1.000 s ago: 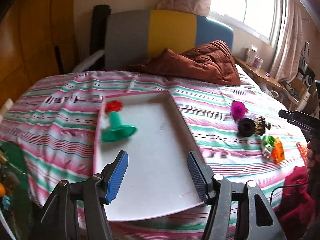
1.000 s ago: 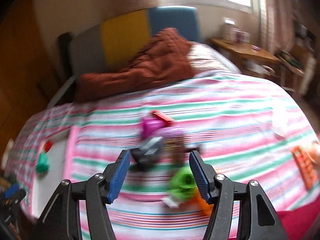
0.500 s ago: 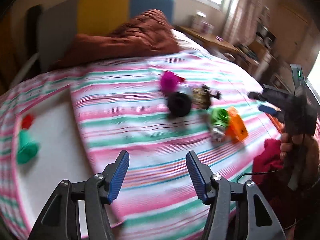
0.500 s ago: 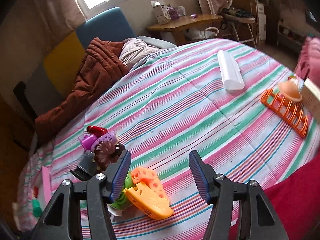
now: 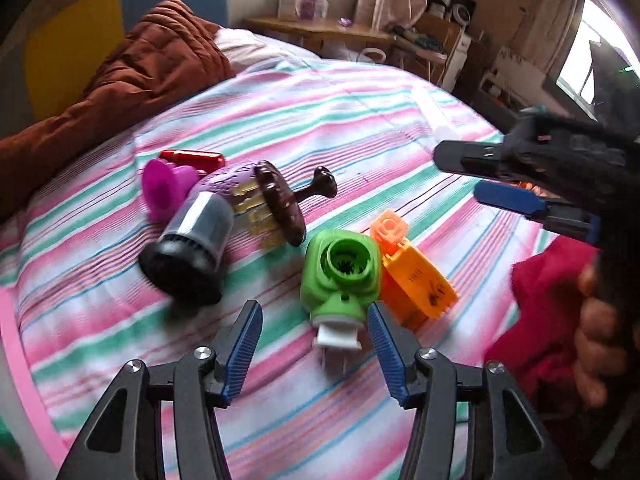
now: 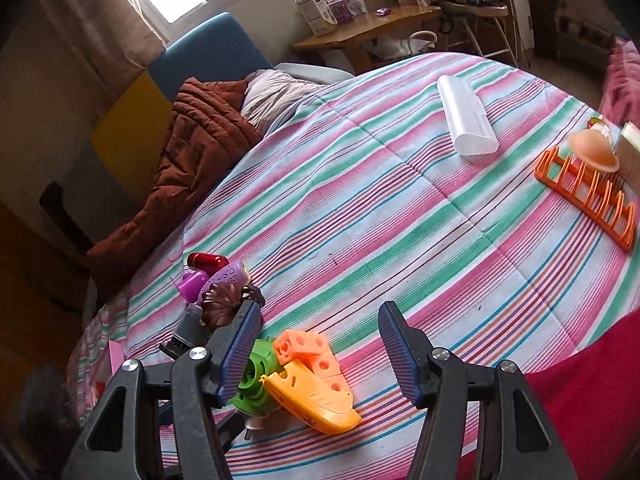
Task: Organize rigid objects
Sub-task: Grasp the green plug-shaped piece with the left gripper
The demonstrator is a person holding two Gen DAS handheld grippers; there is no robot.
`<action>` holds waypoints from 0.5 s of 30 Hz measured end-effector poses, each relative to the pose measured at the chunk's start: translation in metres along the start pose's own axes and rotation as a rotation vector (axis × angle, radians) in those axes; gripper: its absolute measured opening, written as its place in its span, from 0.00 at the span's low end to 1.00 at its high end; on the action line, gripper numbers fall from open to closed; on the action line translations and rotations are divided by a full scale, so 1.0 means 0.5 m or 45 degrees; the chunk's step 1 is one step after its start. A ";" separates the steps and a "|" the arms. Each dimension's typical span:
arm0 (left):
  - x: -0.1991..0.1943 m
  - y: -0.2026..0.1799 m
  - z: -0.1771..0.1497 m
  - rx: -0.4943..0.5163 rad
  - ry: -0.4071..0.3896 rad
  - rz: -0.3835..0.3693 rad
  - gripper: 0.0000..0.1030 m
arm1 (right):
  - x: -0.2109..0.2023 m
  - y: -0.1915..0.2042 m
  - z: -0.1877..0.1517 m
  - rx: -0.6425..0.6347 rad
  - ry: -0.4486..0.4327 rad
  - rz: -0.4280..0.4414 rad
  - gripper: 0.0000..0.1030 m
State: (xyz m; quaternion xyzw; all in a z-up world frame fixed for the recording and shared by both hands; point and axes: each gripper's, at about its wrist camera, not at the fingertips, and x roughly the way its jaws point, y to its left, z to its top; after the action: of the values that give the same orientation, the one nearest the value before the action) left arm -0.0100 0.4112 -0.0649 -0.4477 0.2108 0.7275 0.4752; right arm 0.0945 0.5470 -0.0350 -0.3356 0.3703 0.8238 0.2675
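On the striped bed (image 5: 360,128) a cluster of toys lies ahead of me: a green piece (image 5: 342,276) touching an orange piece (image 5: 416,280) on its right, a black-and-silver cylinder (image 5: 188,244) to the left, a brown flower-shaped part (image 5: 280,204) between them, farther off. My left gripper (image 5: 314,344) has its jaws spread wide, empty, with the green piece's white end just between the tips. My right gripper (image 6: 318,348) is also spread, gripping nothing, above the orange piece. A white roll (image 6: 466,120) and an orange rack (image 6: 588,196) lie far right.
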 end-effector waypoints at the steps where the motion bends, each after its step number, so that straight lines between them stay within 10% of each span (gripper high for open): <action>1: 0.010 -0.002 0.007 0.012 0.005 -0.009 0.54 | 0.002 -0.002 0.001 0.006 0.005 0.000 0.61; 15: 0.030 -0.006 -0.023 0.022 -0.027 -0.031 0.52 | 0.035 -0.023 0.002 0.056 0.095 -0.020 0.61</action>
State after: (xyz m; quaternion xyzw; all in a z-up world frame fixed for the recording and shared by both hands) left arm -0.0043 0.4120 -0.0832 -0.4385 0.2067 0.7245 0.4899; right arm 0.0910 0.5579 -0.0523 -0.3629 0.3955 0.8002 0.2675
